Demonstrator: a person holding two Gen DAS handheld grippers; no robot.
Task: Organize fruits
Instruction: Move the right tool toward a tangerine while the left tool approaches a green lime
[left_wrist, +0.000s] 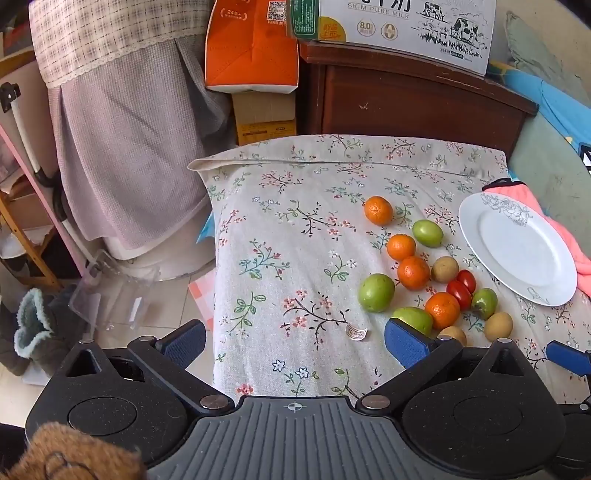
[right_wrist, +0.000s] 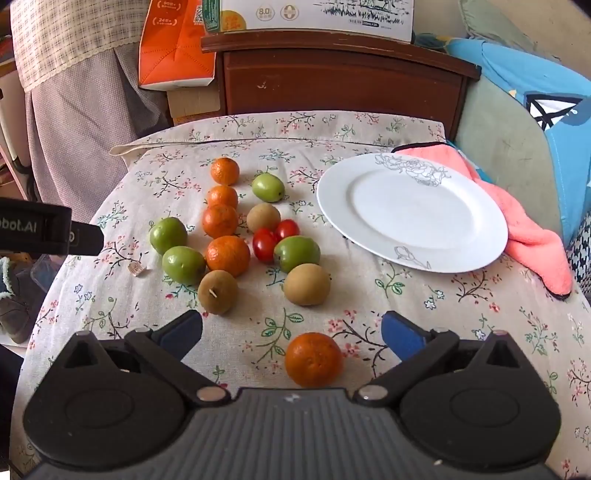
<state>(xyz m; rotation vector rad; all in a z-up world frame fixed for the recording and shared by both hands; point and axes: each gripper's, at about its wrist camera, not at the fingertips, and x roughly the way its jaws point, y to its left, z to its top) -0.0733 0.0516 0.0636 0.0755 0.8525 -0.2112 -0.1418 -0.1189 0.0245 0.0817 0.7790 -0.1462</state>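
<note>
Several fruits lie in a cluster on the floral cloth: oranges (right_wrist: 227, 255), green jujubes (right_wrist: 183, 264), brown longans (right_wrist: 306, 284) and two cherry tomatoes (right_wrist: 264, 243). One orange (right_wrist: 313, 359) lies apart, between the fingers of my right gripper (right_wrist: 291, 330), which is open and empty. A white plate (right_wrist: 412, 210) sits empty at the right. My left gripper (left_wrist: 295, 345) is open and empty over the table's left front, with the cluster (left_wrist: 413, 272) and the plate (left_wrist: 517, 247) to its right.
A pink towel (right_wrist: 532, 236) lies under the plate's far right edge. A small paper sticker (right_wrist: 136, 268) lies left of the fruit. A dark wood cabinet (right_wrist: 340, 81) and boxes stand behind the table. The table's left edge (left_wrist: 216, 236) drops to the floor.
</note>
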